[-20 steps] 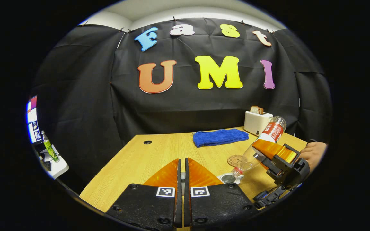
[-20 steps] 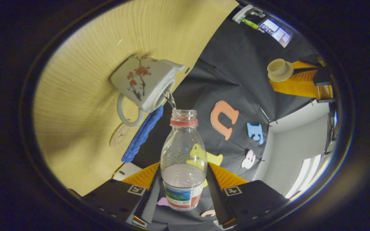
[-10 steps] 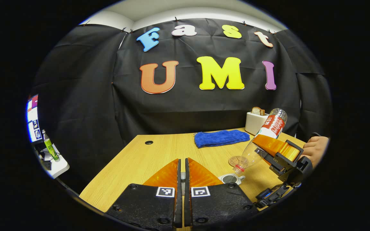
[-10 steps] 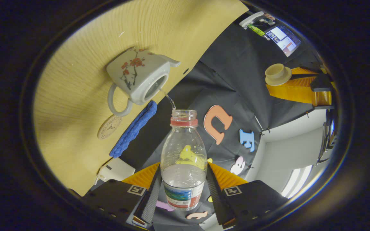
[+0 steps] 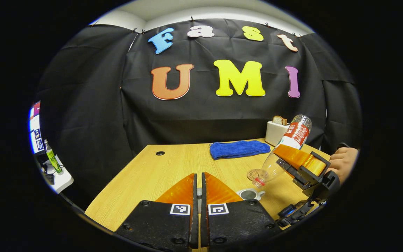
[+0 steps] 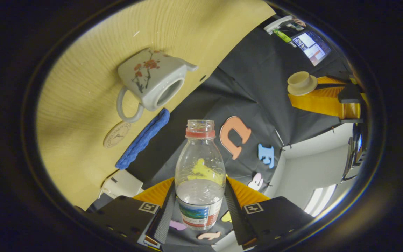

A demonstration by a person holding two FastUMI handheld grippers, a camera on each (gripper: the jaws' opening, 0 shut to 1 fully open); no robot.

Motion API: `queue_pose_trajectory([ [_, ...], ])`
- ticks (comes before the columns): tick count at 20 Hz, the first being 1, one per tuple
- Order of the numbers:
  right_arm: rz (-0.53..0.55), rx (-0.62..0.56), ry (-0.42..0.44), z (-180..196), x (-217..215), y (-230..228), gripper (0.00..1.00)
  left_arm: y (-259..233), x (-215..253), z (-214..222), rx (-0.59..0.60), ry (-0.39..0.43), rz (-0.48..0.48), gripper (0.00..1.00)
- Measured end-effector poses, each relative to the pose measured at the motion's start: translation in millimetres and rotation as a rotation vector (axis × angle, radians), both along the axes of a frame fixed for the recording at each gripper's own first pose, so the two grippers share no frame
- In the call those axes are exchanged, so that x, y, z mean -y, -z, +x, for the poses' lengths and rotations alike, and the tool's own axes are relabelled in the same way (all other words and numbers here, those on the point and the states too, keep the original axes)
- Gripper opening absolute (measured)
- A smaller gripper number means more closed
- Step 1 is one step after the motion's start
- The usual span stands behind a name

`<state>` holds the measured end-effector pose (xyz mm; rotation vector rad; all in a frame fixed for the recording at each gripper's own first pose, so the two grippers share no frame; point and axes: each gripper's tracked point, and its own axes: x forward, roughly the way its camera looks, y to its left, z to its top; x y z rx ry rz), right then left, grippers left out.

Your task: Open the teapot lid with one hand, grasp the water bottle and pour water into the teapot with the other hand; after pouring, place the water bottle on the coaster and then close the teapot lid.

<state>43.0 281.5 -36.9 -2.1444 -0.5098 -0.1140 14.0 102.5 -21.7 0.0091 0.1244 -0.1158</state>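
Stream stopped, water bottle mouth-down toward teapot

A wooden table carries the teapot, lid off, with a round coaster near it. A blue cloth lies farther back, and beside it stands what looks like a toaster.

Blue cloth, toaster, wooden table
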Motion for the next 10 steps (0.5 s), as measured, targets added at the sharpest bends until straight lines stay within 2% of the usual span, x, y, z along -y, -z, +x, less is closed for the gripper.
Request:
queue_pose_trajectory([
  [3,0.016,-0.006,-0.003,3.3,2.6,1.2,0.73,-0.7,-1.5,0.5,0.001,-0.004,0.005,0.05],
  [5,0.08,-0.042,-0.008,7.4,8.8,5.0,0.72,-0.3,-2.8,0.9,0.0,-0.01,0.007,0.05],
  [7,0.207,-0.08,-0.009,11.1,21.8,3.7,0.74,0.8,-5.8,2.4,-0.004,-0.021,0.005,0.05],
  [10,0.47,-0.224,-0.014,14.8,39.0,14.1,0.75,3.7,-8.5,3.8,-0.008,-0.031,0.003,0.05],
])
